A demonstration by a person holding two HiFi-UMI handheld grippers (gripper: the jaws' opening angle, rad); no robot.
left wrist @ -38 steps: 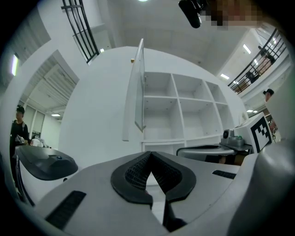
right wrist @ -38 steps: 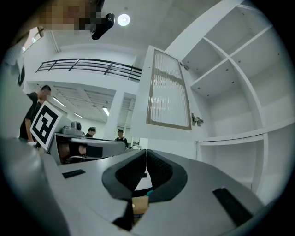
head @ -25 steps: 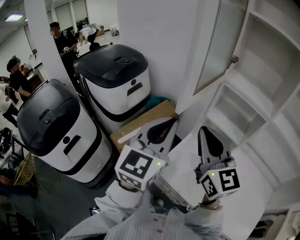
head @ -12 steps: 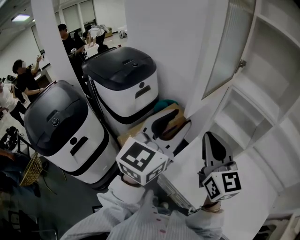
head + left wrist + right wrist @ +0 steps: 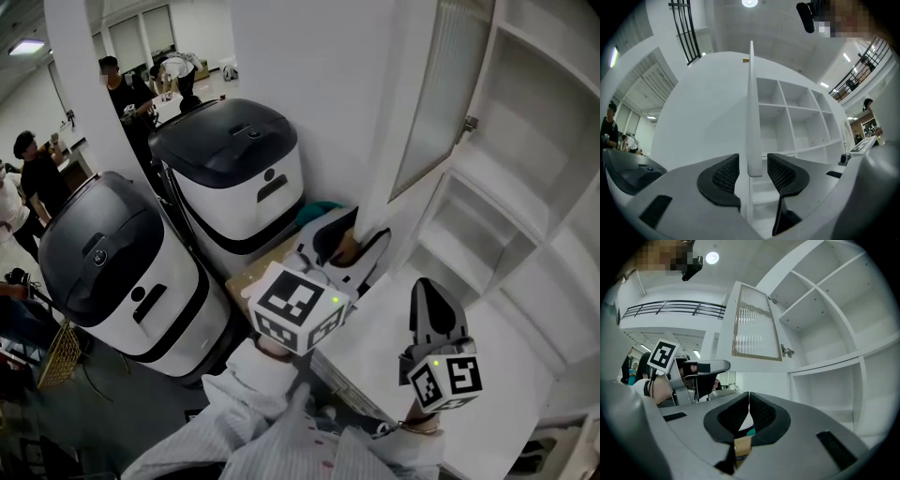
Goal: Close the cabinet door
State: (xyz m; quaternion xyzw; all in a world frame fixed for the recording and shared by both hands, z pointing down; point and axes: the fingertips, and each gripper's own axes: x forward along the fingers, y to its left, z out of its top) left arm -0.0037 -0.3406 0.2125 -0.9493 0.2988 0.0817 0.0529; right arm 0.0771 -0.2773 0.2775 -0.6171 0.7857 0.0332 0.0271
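Jaws of left gripper (image 5: pixel 753 165) have just been opening astride cabinet door (image 5: pixel 751 108) edge; right gripper (image 5: pixel 749 401) closed.

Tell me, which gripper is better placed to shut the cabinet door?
Left. The left gripper has just been opening its jaws, and the cabinet door edge stands between them, unpressed. The right gripper is shut, empty, apart from the door.
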